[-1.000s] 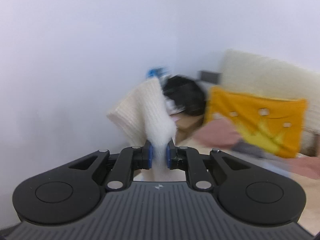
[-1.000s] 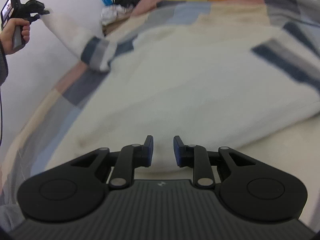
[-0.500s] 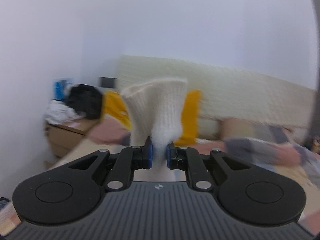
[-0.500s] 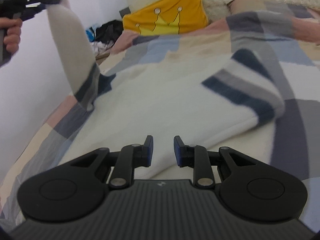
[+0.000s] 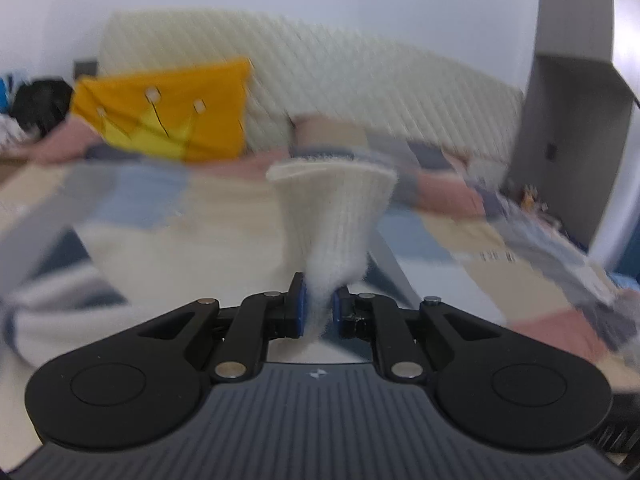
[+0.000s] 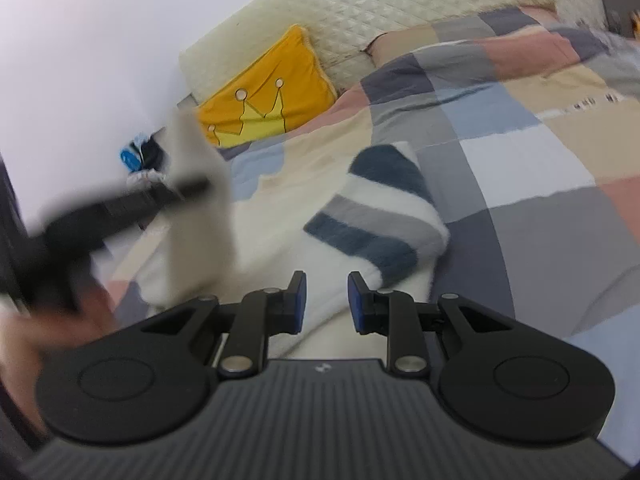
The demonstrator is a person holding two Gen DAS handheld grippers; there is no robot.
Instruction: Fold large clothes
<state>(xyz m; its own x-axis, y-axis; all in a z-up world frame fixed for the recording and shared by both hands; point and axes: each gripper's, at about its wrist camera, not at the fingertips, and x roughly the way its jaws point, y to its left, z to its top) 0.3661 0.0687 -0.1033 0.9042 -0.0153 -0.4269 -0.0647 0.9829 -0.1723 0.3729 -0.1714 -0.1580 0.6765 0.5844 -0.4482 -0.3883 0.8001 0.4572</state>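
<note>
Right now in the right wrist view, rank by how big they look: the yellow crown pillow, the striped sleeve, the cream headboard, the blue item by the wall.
1. cream headboard
2. striped sleeve and yellow crown pillow: similar, and the sleeve is nearer, so unranked
3. blue item, smallest

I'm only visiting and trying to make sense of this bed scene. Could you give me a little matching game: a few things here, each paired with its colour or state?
Things:
1. left gripper
2. right gripper
3. cushion with a crown
4. sweater sleeve lying on the bed

States or colours:
A. yellow
B. open, with nothing between its pads
C. striped navy, grey and white
D. shut on a cream knit cuff

Pairs: 1-D, 2-B, 3-A, 4-C
</note>
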